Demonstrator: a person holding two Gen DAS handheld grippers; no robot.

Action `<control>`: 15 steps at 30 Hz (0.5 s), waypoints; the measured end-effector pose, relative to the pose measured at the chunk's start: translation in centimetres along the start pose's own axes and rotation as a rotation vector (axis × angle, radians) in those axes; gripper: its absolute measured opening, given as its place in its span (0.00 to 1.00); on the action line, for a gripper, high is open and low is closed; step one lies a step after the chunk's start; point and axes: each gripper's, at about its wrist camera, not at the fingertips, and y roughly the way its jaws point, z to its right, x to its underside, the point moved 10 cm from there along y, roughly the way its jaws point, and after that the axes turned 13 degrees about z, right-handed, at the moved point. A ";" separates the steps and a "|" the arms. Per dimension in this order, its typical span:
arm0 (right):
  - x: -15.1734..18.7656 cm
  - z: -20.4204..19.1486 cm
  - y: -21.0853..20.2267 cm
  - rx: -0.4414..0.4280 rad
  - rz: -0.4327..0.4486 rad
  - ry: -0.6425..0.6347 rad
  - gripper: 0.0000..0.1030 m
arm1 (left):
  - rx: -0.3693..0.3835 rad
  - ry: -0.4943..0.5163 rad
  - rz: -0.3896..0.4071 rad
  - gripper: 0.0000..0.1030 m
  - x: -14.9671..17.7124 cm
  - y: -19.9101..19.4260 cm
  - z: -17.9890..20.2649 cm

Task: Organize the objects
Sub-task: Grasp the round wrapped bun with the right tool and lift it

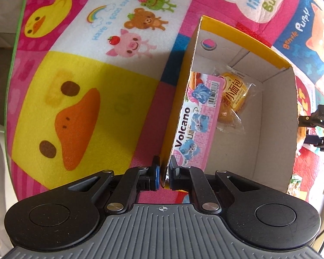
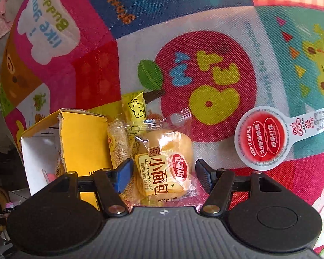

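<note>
the left gripper (image 1: pixel 162 173) has its jaws clamped together on the near wall edge of an open yellow cardboard box (image 1: pixel 276 116) with a white inside, standing on a bright cartoon-printed cloth mat (image 1: pixel 80 90). inside the box, a pink flat packet (image 1: pixel 196 120) reading "volcano" with a barcode leans on the left wall, and beside it lies a clear-wrapped small yellow bread roll (image 1: pixel 233 101) with chinese print. the mat reads "have a good day!", "like you buddy" and "gentle puppy", the first cut off at the top edge.

the right gripper (image 2: pixel 164 173) hovers with its jaws apart on either side of another clear-wrapped bread roll (image 2: pixel 162 166), labelled "mini french bread" and dated 20251215b24; the pads seem not to press it. it lies just right of the box, on top of a clear packet of pale grain bar (image 2: pixel 118 144) and a yellow cheese-print sachet (image 2: pixel 136 105), both partly hidden. well to the right sits a round white cup with a red foil lid (image 2: pixel 262 139) reading "keep it simple"; its smaller writing is too fine to read.
</note>
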 end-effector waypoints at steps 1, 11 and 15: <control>0.1 0.0 -0.1 -0.005 -0.001 0.004 0.61 | -0.003 0.002 -0.005 0.10 0.0 0.1 0.0; 2.4 -0.1 -5.1 -0.030 0.028 -0.006 0.54 | 0.029 0.064 -0.035 0.09 0.2 0.1 0.8; 4.1 -0.1 -7.8 -0.014 0.058 0.005 0.54 | 0.051 0.085 -0.039 0.09 0.1 -0.2 1.1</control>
